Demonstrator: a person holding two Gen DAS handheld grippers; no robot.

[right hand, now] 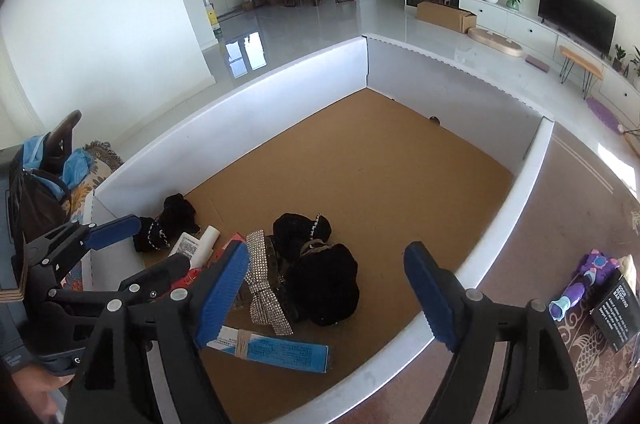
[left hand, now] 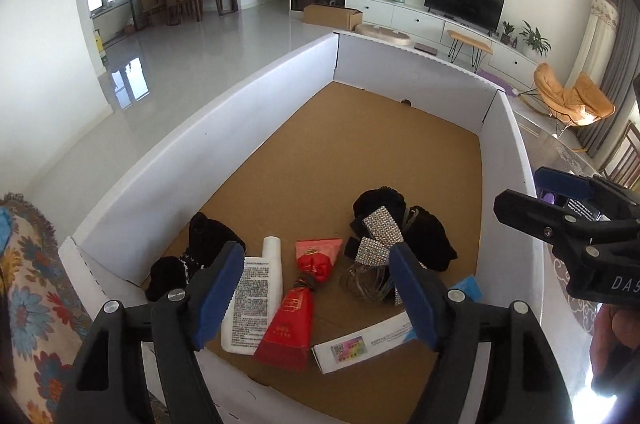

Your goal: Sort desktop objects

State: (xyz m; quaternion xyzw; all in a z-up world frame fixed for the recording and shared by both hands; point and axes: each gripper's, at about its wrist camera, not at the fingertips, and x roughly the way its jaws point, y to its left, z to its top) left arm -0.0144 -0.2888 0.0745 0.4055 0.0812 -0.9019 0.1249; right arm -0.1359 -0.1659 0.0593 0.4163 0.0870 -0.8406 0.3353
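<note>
A white-walled cardboard box [left hand: 224, 144] with a brown floor holds the sorted items. At its near end lie a white tube [left hand: 250, 308], a red tube [left hand: 294, 320], a rhinestone bow [left hand: 376, 236] on black scrunchies [left hand: 424, 236], and a blue-and-white carton [right hand: 280, 348]. My left gripper [left hand: 320, 300] hangs open above the two tubes, with nothing between its pads. My right gripper [right hand: 326, 290] is open too, above the scrunchies [right hand: 324, 284] and the box's right wall. Each gripper shows in the other's view, the right gripper [left hand: 532, 194] at the far right and the left gripper [right hand: 136, 252] at the far left.
Outside the box on the right, a purple toy [right hand: 580, 284] and a black printed carton [right hand: 616, 308] lie on a patterned cloth. A floral cloth [left hand: 28, 296] and a bag [right hand: 36, 200] sit to the left. The box's far half is bare cardboard [right hand: 380, 164].
</note>
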